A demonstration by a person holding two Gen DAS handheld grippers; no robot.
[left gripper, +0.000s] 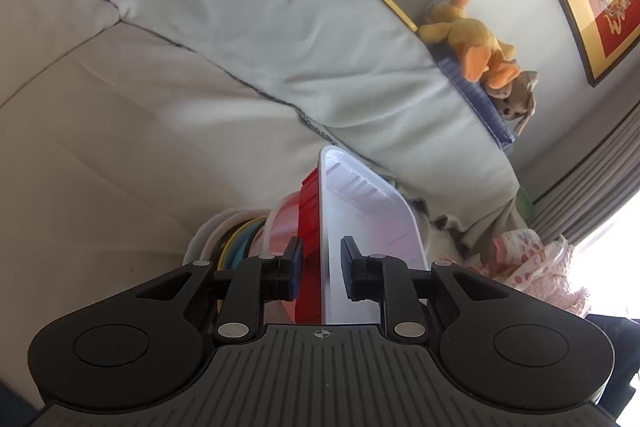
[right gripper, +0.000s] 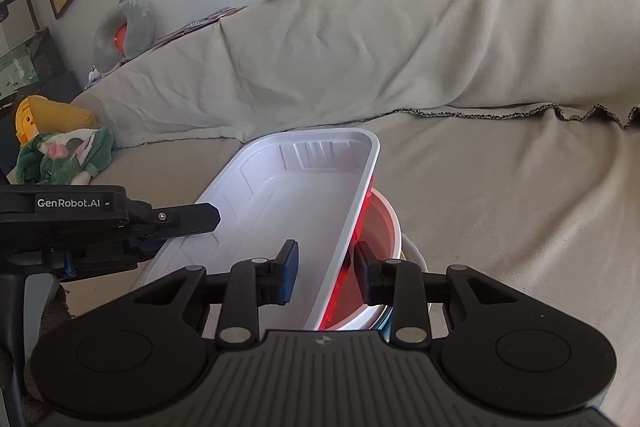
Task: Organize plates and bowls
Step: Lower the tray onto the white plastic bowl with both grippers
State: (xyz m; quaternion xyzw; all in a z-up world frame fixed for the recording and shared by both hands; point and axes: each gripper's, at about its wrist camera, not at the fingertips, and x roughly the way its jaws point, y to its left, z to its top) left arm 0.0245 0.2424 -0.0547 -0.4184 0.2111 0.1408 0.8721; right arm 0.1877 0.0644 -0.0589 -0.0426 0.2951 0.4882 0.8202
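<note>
Most of the stacking looks done to me. On the sofa seat (right gripper: 500,195), covered in a pale cloth, sits one pile: a white rectangular plastic tray with ribbed walls (right gripper: 292,195) on top, nested in a red translucent plastic tray (left gripper: 309,223), which rests in a white round bowl with a reddish inside (right gripper: 384,227). Below that, the left view shows a stack of round plates with yellow and teal edges (left gripper: 236,239). I see no loose plates or bowls elsewhere on the seat, so what is left, I judge, is squaring up or moving the pile.

My left gripper (left gripper: 320,265) straddles one long wall of the two trays, fingers apart with gaps on both sides, not yet pinching. My right gripper (right gripper: 326,273) straddles the opposite long wall, its outer finger against the red tray and its inner finger clear of the white wall; also not closed.

The white tray's long axis runs away from me toward the sofa back cushion (right gripper: 360,59), open side up. It tilts, sitting skewed on the round bowl.
</note>
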